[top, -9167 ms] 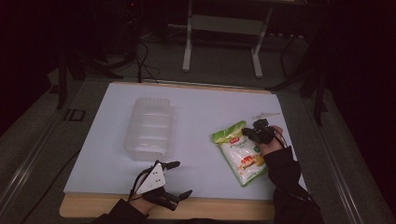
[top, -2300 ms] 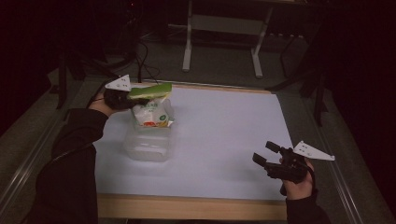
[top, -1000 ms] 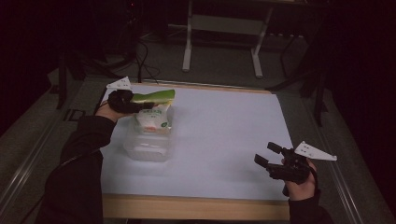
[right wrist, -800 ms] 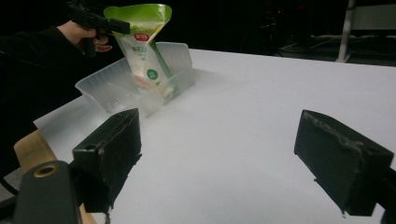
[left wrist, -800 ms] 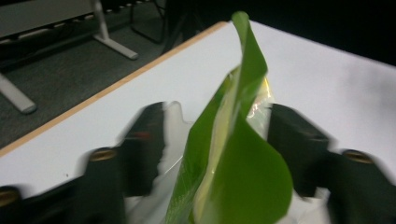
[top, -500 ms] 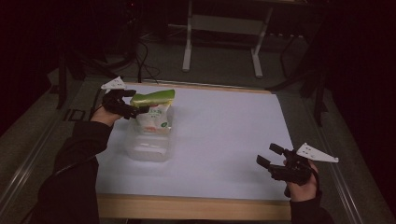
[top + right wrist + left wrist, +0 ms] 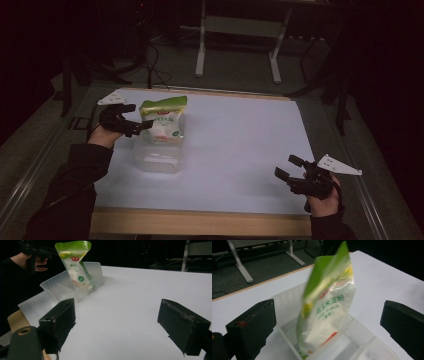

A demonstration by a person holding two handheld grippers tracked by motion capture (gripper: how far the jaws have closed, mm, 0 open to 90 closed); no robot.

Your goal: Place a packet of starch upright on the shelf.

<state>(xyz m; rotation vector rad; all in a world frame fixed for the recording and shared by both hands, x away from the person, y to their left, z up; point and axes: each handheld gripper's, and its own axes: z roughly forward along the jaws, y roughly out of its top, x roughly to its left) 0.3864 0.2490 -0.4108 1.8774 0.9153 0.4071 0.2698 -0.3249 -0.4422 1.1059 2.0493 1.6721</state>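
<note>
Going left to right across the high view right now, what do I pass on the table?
Left tool, jaws open → green-topped plastic starch pouch standing in the clear plastic bin → bare white table surface → right tool, jaws open.

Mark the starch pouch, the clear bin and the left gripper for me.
starch pouch (image 7: 164, 125): high view, printed front.
clear bin (image 7: 51, 287): right gripper view, near wall.
left gripper (image 7: 141, 125): high view, between its fingertips.

Dark room — grey floor (image 7: 240, 60), table frame (image 7: 239, 30)
</note>
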